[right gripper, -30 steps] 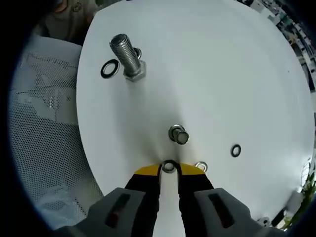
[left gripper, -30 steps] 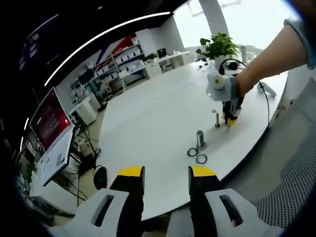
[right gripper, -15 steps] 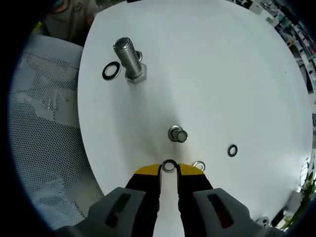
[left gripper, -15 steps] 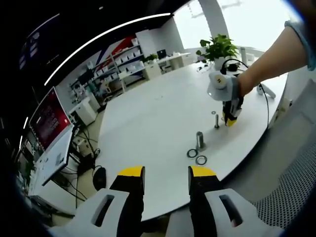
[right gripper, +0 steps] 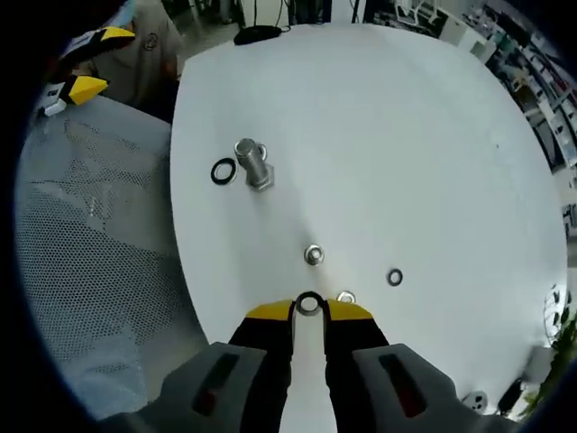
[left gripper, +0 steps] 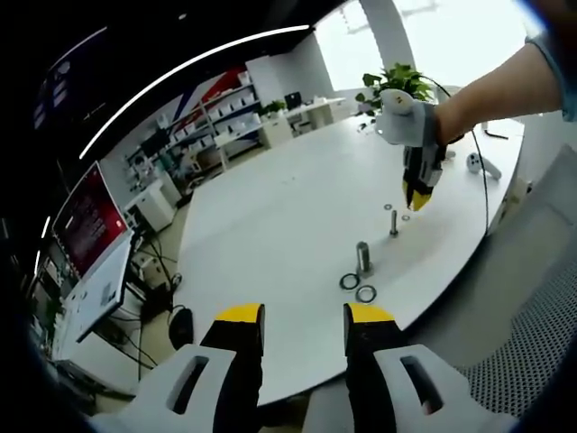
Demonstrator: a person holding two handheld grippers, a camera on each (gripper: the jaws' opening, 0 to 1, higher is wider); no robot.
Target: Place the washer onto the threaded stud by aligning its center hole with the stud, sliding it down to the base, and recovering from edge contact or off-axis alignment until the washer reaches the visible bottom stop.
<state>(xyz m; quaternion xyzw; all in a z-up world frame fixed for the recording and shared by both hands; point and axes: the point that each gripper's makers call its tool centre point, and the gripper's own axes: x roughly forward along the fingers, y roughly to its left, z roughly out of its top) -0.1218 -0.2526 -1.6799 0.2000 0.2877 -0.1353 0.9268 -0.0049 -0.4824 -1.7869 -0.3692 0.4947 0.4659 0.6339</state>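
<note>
- A wide white table (right gripper: 433, 135) carried all the small parts; in the left gripper view its rounded edge (left gripper: 297, 361) lay just beyond that view's own tongs.
- A mesh chair back (right gripper: 90, 298) stood beside the table edge.
- The right tongs (right gripper: 308, 309), yellow-tipped, were pinching a dark-rimmed washer (right gripper: 308, 304) upright between their tips, lifted clear of the table. In the left gripper view the same tongs (left gripper: 416, 198) pointed downward, held by a hand (left gripper: 451, 113) above the table.
- The left tongs (left gripper: 303, 317) were spread with a gap between the tips, holding nothing, near the table edge.
- A large bolt (right gripper: 252, 162) stood head-down, with one ring (right gripper: 223, 171) flat beside it and another partly hidden behind it.
- The small threaded stud (right gripper: 314, 255) stood upright on the table, apart from the held washer and just ahead of it.
- Two loose washers lay beside the stud: a silver one (right gripper: 346, 297) near the right tongs and a dark one (right gripper: 394, 277) farther out.
</note>
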